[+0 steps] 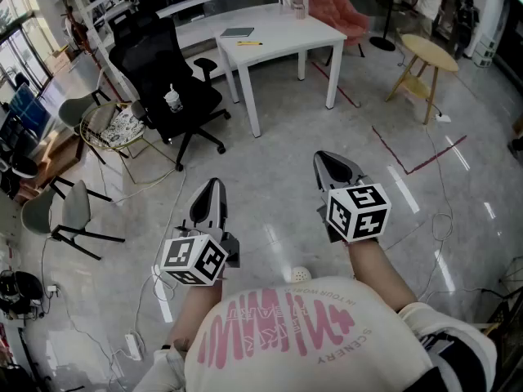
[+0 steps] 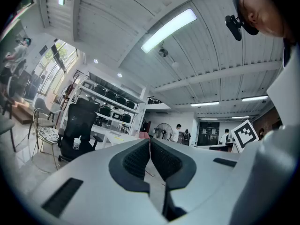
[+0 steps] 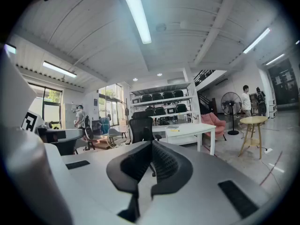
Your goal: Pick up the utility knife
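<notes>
Both tools, left gripper [image 1: 210, 190] and right gripper [image 1: 325, 162], are hovering pressed together, empty. What is probably the utility knife [image 1: 249, 43] is lying on the white table [image 1: 294, 31] well ahead, so I judge walking closer and spreading one gripper's jaws is needed.

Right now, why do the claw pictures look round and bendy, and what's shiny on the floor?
Left gripper view: a wide lens curves the ceiling light and leaves black corners. Right gripper view: the same bending, with the ceiling strip glaring white. Head view: the glossy floor mirrors lights as pale streaks.
</notes>
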Demonstrator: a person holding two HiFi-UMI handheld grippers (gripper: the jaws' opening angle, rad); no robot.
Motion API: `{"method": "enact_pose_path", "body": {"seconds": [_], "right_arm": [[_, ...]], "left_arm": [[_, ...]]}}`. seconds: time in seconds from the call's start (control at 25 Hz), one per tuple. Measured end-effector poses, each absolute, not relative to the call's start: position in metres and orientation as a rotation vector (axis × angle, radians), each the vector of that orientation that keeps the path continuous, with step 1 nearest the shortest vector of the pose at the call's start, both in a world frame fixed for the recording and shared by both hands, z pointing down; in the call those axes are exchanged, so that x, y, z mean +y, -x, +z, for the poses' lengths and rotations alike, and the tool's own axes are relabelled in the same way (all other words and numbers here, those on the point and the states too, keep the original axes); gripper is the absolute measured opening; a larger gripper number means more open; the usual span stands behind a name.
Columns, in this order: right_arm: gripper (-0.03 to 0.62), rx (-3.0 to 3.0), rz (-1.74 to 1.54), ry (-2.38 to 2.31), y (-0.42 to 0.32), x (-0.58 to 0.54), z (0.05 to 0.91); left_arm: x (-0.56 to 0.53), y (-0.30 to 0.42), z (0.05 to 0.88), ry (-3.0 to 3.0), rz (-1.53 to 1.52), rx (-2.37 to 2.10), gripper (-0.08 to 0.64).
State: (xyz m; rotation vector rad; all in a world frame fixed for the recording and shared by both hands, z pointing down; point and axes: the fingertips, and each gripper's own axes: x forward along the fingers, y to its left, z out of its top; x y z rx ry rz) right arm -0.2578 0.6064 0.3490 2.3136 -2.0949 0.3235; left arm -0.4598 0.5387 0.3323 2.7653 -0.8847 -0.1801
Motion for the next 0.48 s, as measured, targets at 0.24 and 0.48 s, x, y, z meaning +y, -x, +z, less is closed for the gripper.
{"method": "enact_pose_path", "body": {"seconds": [0.24,0.48], "right_arm": [[0.012,-2.073,0.334,-2.318,0.265,0.618,0.351],[0.012,-2.059,0.373,-2.319,0.26,0.62,0.364]], "left_arm": [[0.546,0.467,0.333,-2.758,-0.173,-0.87,0.025],[0.548,0.465,0.344,-2.752,-0.139,-0.869,0.025]]}}
